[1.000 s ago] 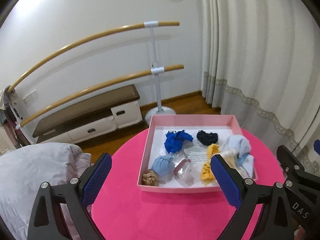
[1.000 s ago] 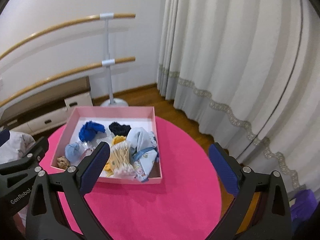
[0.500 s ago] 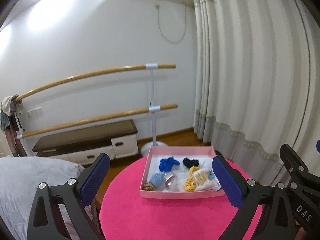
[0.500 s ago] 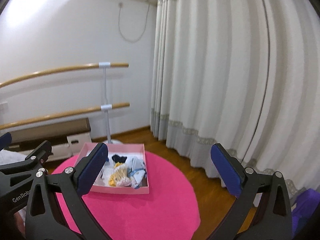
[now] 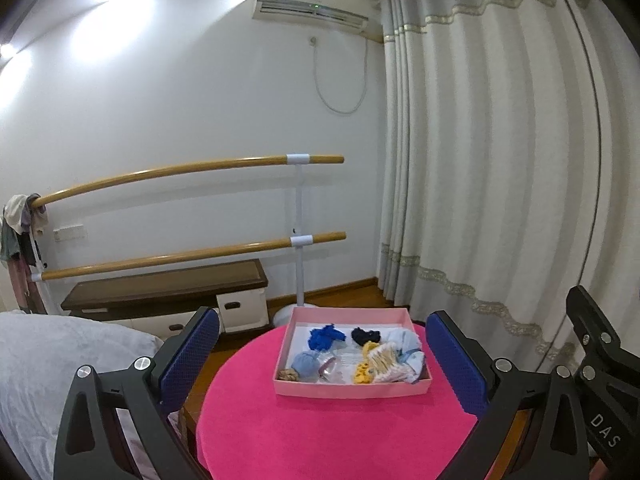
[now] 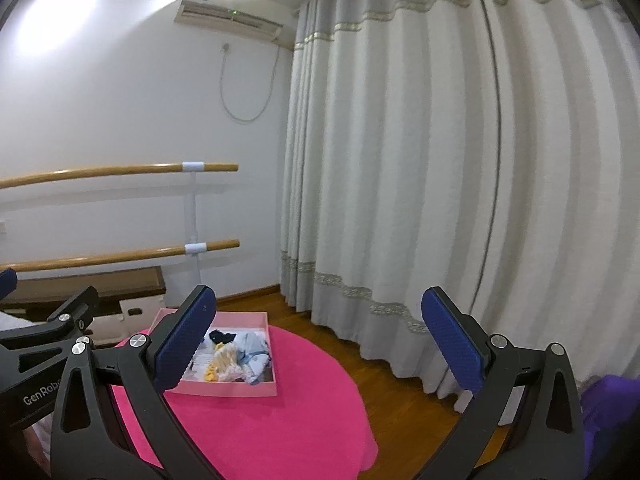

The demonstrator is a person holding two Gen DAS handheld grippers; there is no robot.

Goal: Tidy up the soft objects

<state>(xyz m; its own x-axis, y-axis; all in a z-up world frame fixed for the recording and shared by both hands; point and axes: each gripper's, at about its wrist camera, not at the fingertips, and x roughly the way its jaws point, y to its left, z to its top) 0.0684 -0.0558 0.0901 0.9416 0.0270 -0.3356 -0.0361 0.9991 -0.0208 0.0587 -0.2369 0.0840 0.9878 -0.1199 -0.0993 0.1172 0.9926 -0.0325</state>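
Note:
A pink box point(image 5: 348, 389) stands on a round pink table point(image 5: 320, 432). It holds several soft things: a royal-blue cloth point(image 5: 326, 337), a black one point(image 5: 365, 335), a light-blue ball point(image 5: 305, 363), a yellow piece point(image 5: 362, 372), a cream bundle point(image 5: 386, 360), and a pale-blue cloth point(image 5: 408, 350). The box also shows in the right wrist view point(image 6: 236, 389). My left gripper point(image 5: 322, 364) is open and empty, held back and above the table. My right gripper point(image 6: 318, 344) is open and empty, to the right of the left one.
A ballet barre point(image 5: 192, 208) stands at the wall over a low bench with drawers point(image 5: 168, 292). Curtains point(image 5: 500, 180) hang on the right. A grey blanket point(image 5: 44, 360) lies at left. Wooden floor point(image 6: 404, 400) surrounds the table. Something purple point(image 6: 608, 408) sits at far right.
Both grippers have pulled up and back from the box, so the table and box look smaller and lower. Both stay open and empty.

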